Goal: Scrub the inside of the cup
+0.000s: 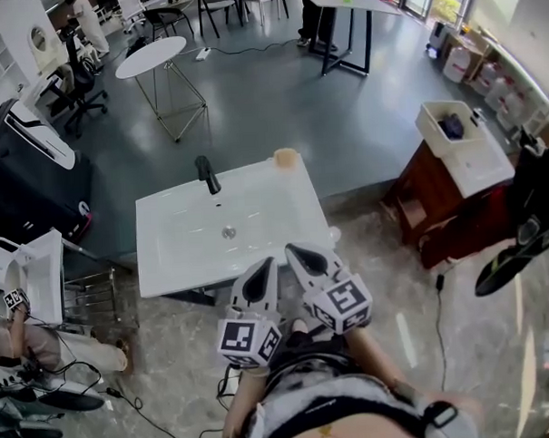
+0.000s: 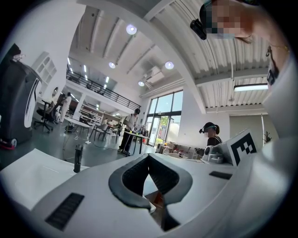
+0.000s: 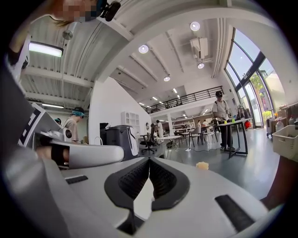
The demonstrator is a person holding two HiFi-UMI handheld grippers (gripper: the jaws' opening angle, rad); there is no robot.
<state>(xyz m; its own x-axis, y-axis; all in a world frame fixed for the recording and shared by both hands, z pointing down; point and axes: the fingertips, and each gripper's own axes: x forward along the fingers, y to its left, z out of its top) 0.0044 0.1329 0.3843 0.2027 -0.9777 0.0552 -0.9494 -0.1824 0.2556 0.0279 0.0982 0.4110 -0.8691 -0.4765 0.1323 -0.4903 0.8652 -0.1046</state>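
A small tan cup-like object [image 1: 285, 157] stands on the far right corner of the white sink top [image 1: 167, 254]; in the right gripper view the same tan object [image 3: 202, 165] shows ahead, too small to make out its inside. Both grippers hover side by side just over the sink's near edge, well short of it. My left gripper [image 1: 267, 263] is shut with nothing between its dark pads [image 2: 135, 179]. My right gripper [image 1: 292, 250] is also shut and empty, its pads [image 3: 163, 181] meeting at the tips.
A black faucet [image 1: 206, 174] stands at the sink's back edge, with a drain [image 1: 228, 232] in the basin. A wooden cabinet with a white tub [image 1: 454, 128] is to the right and a wire rack [image 1: 96, 298] to the left. People stand by tables far behind.
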